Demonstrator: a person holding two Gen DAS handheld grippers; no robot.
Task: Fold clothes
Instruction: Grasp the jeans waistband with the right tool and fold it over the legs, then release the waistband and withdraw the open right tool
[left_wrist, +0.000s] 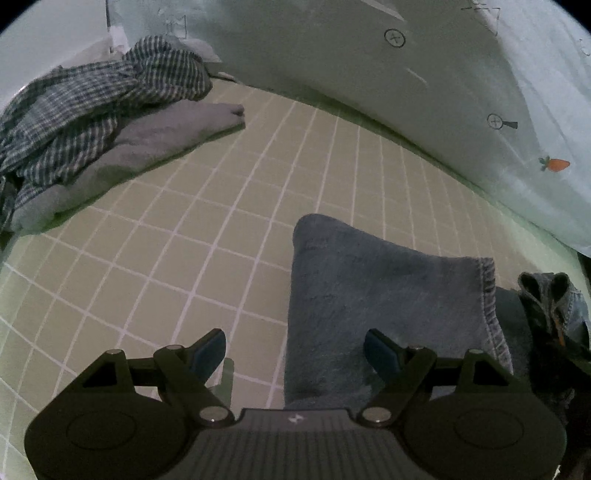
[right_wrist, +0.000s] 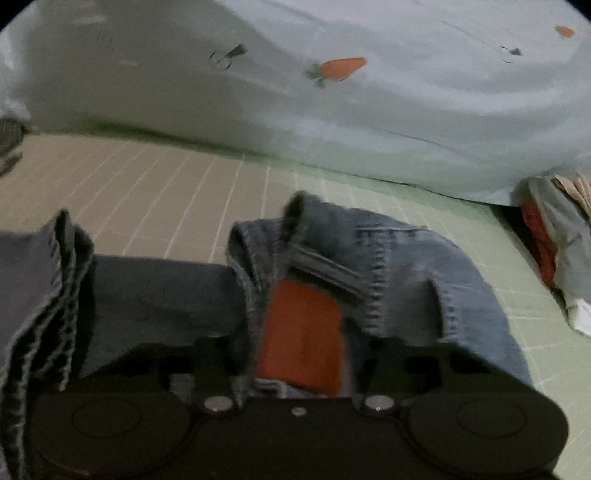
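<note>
Left of the jeans (left_wrist: 384, 295), at the far edge of the grid-lined bed sheet (left_wrist: 207, 229), a checked shirt (left_wrist: 92, 107) lies crumpled on top of a folded grey garment (left_wrist: 147, 144), well apart from your tools. Nearer, your left gripper (left_wrist: 295, 350) hovers over the left border of the jeans with its blue-padded fingers (left_wrist: 207, 350) spread wide and nothing between them; one finger sits over bare sheet, the other over denim. The jeans lie folded on the sheet, a stitched hem (left_wrist: 489, 295) running along their right side in the left wrist view.

Right of that hem, your right gripper (right_wrist: 301, 339) is bunched into the waistband (right_wrist: 332, 251) of the jeans. Denim and an orange-red patch (right_wrist: 301, 332) fill the gap between its fingers, so it appears to pinch the cloth, though the fingertips are buried and blurred. Beyond the jeans, a pale quilt (right_wrist: 332, 110) printed with carrots (right_wrist: 340, 68) rises along the back. Far right of the jeans, a heap of other clothes (right_wrist: 554, 240), grey and red, rests against the quilt's lower edge.
</note>
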